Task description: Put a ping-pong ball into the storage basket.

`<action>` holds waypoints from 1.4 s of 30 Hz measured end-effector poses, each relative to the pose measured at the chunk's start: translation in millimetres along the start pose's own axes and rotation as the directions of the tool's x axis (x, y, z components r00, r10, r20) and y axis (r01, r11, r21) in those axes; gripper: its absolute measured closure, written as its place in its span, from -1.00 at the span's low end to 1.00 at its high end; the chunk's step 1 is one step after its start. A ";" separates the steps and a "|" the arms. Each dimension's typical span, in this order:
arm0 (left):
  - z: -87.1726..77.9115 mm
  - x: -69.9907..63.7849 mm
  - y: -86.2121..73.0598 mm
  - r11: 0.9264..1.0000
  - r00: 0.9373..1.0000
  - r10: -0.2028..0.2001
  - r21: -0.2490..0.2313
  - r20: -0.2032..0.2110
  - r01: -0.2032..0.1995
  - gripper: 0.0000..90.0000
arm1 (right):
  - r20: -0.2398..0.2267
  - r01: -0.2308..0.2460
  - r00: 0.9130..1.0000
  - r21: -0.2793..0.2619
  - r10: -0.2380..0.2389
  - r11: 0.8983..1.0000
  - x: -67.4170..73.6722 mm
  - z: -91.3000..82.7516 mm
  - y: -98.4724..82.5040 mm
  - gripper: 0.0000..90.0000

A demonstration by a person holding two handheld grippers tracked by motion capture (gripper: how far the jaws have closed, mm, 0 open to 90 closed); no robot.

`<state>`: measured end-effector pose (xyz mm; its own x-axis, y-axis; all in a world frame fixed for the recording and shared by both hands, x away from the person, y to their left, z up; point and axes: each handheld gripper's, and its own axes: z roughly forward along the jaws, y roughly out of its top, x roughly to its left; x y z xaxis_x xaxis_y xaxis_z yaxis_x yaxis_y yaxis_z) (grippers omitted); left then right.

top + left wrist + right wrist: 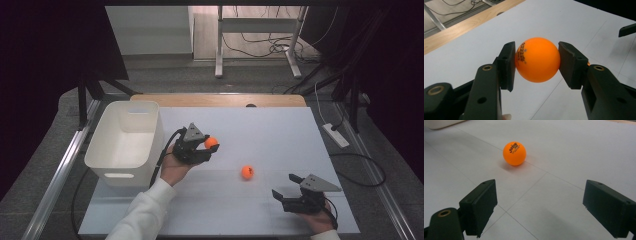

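Note:
My left gripper (210,146) is shut on an orange ball (211,142), held above the white table just right of the bin. In the left gripper view the ball (537,60) is pinched between both pads (507,65), with dark print on its left side. A second orange ball (247,172) rests on the table in the middle; in the right gripper view this ball (514,153) lies ahead and a little left. My right gripper (285,187) sits low at the front right of the table, open, its jaws wide apart with nothing between them (539,207).
A white plastic bin (125,142) stands at the table's left side, beside my left hand. A wooden strip (220,100) runs along the far table edge. Metal rails flank the table, and cables and a power strip (335,135) lie on the floor to the right.

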<state>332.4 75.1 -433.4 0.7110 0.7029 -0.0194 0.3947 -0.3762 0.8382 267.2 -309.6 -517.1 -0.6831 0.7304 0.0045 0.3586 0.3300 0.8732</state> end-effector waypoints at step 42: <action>-48.2 1.1 6.2 0.992 0.999 0.009 -0.124 -0.041 -0.014 0.13 | 0.004 0.015 1.000 0.013 -0.015 1.000 2.2 1.8 -0.2 -0.73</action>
<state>307.6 102.7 -401.9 0.6904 0.7234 0.0108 0.3092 -0.3086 0.8995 266.8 -307.0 -518.1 -0.6860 0.7275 -0.0107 0.3561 0.3486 0.8670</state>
